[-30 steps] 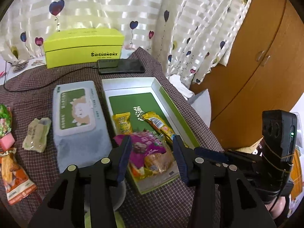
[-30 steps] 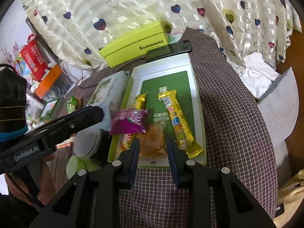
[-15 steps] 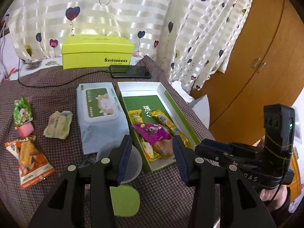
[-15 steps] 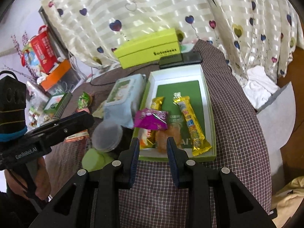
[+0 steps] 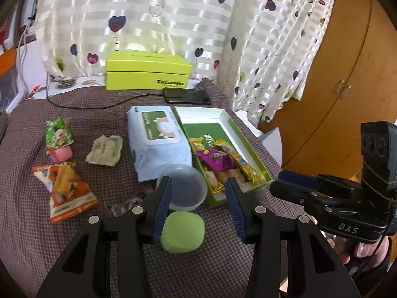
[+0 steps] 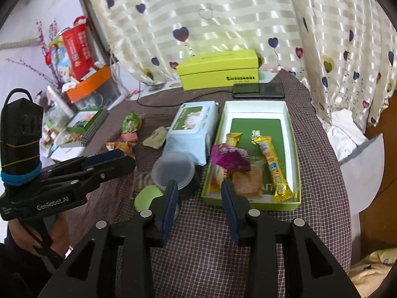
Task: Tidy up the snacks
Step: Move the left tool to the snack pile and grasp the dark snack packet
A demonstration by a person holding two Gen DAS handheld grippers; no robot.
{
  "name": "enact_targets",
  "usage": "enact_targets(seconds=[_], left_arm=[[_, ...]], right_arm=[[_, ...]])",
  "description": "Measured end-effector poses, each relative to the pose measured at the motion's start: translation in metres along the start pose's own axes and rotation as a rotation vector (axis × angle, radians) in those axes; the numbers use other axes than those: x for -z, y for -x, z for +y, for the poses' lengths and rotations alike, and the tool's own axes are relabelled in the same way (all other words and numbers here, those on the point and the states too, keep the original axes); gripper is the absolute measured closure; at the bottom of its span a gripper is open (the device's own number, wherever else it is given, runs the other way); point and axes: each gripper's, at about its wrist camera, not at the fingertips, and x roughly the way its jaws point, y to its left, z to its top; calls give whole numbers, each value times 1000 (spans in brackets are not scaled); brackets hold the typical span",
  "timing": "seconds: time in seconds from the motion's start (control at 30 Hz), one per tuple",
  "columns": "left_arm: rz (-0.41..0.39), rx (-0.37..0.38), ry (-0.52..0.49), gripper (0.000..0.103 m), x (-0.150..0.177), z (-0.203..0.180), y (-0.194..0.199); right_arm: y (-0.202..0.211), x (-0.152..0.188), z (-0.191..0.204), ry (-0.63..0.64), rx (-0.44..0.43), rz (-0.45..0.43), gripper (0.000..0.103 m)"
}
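While both grippers hang above the near edge of the table with nothing between their fingers, the snacks sit partly sorted: the left gripper (image 5: 198,204) has its jaws spread wide, and the right gripper (image 6: 199,207) stands about as wide, touching nothing. Inside the open box (image 6: 290,124), at its near end, lie a purple packet (image 6: 229,159), a pale pastry pack (image 6: 248,180), a small yellow packet (image 6: 232,139) and a long yellow bar (image 6: 273,165) whose long axis runs along the box's length, far end toward the curtain. Just left of the box rests a wipes pack (image 5: 158,139), lengthwise parallel to it. At the box's near-left corner sits a clear tub (image 5: 182,186), with a green lid (image 5: 183,231) nearer still. Well left of the box lie a beige wrapper (image 5: 104,150), a green packet (image 5: 58,132) and an orange bag (image 5: 63,191), its long axis angled toward the near right.
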Motion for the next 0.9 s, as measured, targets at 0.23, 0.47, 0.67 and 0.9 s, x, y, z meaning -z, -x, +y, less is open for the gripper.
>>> enact_targets(seconds=[0.23, 0.47, 0.67, 0.9], left_arm=[[-9, -33, 26, 57, 9, 12, 10], [-13, -45, 44, 57, 15, 19, 15], [-17, -60, 75, 57, 18, 33, 17], [5, -101, 138, 57, 27, 62, 13]], right_arm=[[-1, 2, 15, 24, -15, 7, 61], [-5, 2, 22, 38, -25, 18, 61], [-9, 2, 28, 50, -30, 27, 60], [-16, 0, 35, 67, -47, 38, 60]])
